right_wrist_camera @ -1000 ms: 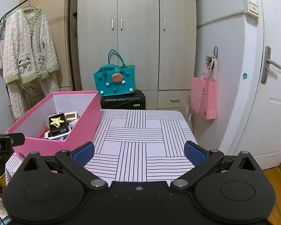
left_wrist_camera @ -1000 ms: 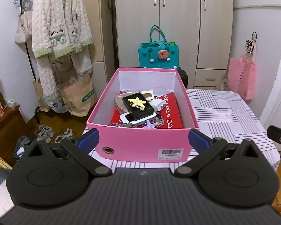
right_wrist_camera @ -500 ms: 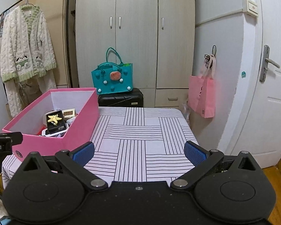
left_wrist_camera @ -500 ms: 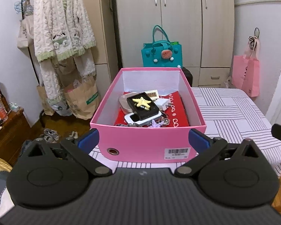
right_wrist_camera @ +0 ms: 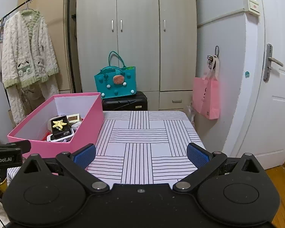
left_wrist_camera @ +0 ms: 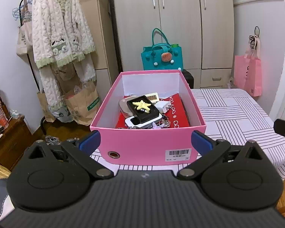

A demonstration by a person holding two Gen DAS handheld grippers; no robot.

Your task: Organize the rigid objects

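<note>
Your left gripper [left_wrist_camera: 145, 139] is spread wide and empty, squarely facing the short near wall of the pink box [left_wrist_camera: 142, 146]. The box runs lengthwise away from you, and the black case with the yellow star [left_wrist_camera: 143, 109] sits inside, ahead and below. Your right gripper [right_wrist_camera: 141, 154], also spread and empty, faces bare striped tablecloth [right_wrist_camera: 142, 136], so the left is nearer.

Open pink box [left_wrist_camera: 148, 148] cluttered with small items [left_wrist_camera: 142, 110]
</note>
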